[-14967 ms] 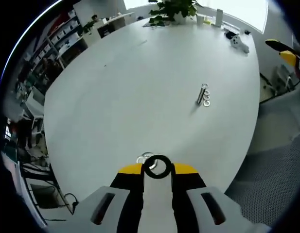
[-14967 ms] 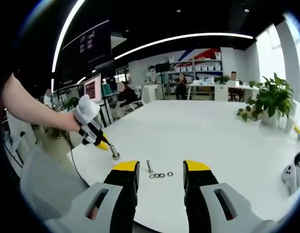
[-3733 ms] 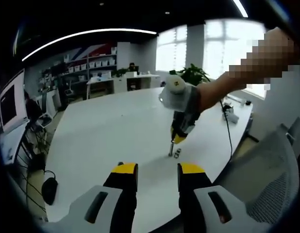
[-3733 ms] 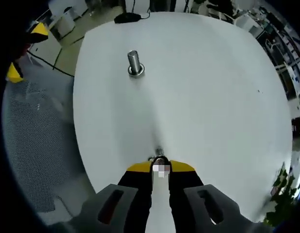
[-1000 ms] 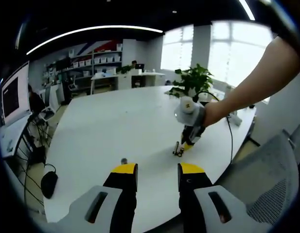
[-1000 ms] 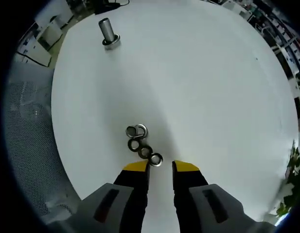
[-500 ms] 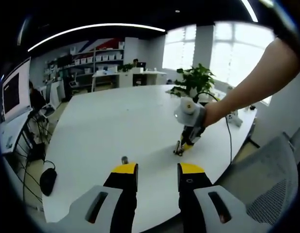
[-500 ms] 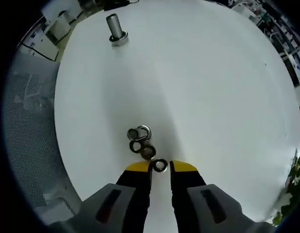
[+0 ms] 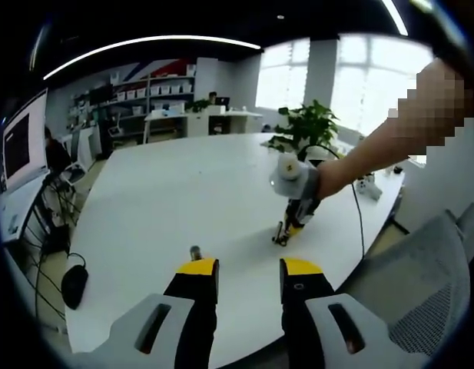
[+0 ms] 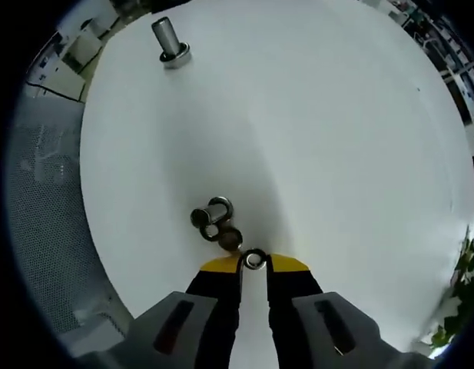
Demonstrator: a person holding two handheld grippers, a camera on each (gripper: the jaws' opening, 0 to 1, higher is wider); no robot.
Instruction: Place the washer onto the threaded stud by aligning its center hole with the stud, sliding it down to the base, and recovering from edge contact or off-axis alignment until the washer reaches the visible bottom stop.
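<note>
Left gripper view: the left gripper (image 9: 246, 269) hovers above the near edge of the white table (image 9: 167, 192) with its yellow-tipped jaws set apart and nothing between them. Just beyond the left jaw tip stands a large stud (image 9: 195, 252), upright, near that same edge. Further right, near the table's right edge, the right gripper (image 9: 283, 237) points down at the tabletop, held by a person's arm (image 9: 359, 157) reaching in from the right. Its tips sit at a small cluster of metal parts, too small here to separate. A potted plant (image 9: 304, 127) stands at the far right edge of the table.

Right gripper view: the large stud (image 10: 167, 40) stands upright with a washer at its base, close to the far left edge of the table (image 10: 313, 115). Near the near edge stands a smaller threaded stud (image 10: 213, 211) with loose washers (image 10: 227, 237) touching one another beside it. The right gripper (image 10: 254, 264) has its jaws drawn narrow around one washer (image 10: 254, 259), which lies flat between the yellow tips, just beside the loose ones. Whether the tips actually press on it cannot be told.
</note>
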